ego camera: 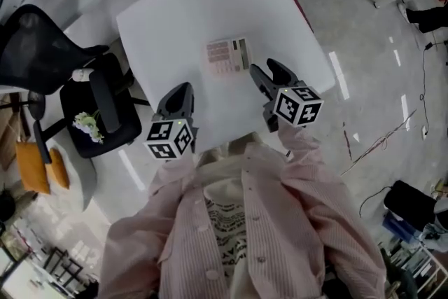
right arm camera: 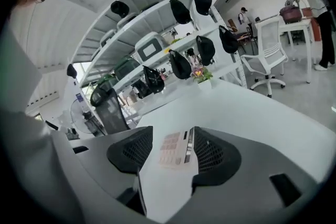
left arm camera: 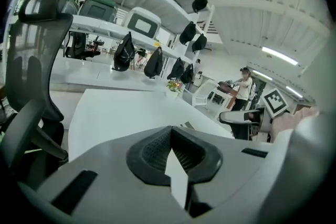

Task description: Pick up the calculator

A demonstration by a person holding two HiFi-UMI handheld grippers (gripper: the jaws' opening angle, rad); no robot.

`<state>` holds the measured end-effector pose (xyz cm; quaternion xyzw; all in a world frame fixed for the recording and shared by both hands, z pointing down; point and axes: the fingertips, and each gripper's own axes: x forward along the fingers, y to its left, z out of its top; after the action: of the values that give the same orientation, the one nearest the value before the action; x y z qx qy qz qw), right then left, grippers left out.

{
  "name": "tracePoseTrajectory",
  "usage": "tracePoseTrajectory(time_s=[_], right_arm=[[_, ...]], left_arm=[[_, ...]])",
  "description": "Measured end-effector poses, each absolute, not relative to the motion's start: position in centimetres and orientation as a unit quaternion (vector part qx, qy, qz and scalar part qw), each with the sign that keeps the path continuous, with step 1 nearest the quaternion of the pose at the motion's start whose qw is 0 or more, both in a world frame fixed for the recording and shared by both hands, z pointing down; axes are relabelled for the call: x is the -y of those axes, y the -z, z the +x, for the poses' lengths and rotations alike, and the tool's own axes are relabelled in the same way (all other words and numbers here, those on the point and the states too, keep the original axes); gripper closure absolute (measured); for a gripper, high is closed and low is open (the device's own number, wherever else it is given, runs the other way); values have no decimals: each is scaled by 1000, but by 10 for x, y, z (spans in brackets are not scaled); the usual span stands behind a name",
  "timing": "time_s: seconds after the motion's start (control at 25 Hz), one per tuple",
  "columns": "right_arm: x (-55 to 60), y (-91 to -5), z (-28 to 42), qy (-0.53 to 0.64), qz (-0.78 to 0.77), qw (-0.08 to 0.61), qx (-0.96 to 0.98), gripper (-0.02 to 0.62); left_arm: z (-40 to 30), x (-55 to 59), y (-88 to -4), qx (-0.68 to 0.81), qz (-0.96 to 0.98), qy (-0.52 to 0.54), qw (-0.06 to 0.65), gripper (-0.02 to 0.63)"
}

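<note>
My pink shirt (ego camera: 245,220) fills the bottom of the head view. Just beyond it my left gripper (ego camera: 183,90) hovers over the near edge of the table (ego camera: 189,17), jaws pressed together and holding nothing. My right gripper (ego camera: 264,67) has its jaws spread. The calculator (ego camera: 227,56) lies flat mid-table, just ahead of them, and the right gripper view frames it between the pads, ungripped.
</note>
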<state>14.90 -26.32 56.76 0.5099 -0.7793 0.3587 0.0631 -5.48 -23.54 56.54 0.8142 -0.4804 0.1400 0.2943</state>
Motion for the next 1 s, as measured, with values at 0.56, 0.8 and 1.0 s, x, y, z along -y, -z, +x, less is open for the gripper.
tracePoseTrajectory(time_s=[0.56,0.8,1.0], right_arm=[[312,-662,134,-468,405,129,775,374],[311,-676,121,-494,365,151,775,374],[308,-686,110,-511,339,170,772,374]], left_arm=[[-39,265,-639,531,742,-159,377,606],[-37,264,-652,538,731,-158,389,605],[-30,260,-659,529,732,-159,399,605]])
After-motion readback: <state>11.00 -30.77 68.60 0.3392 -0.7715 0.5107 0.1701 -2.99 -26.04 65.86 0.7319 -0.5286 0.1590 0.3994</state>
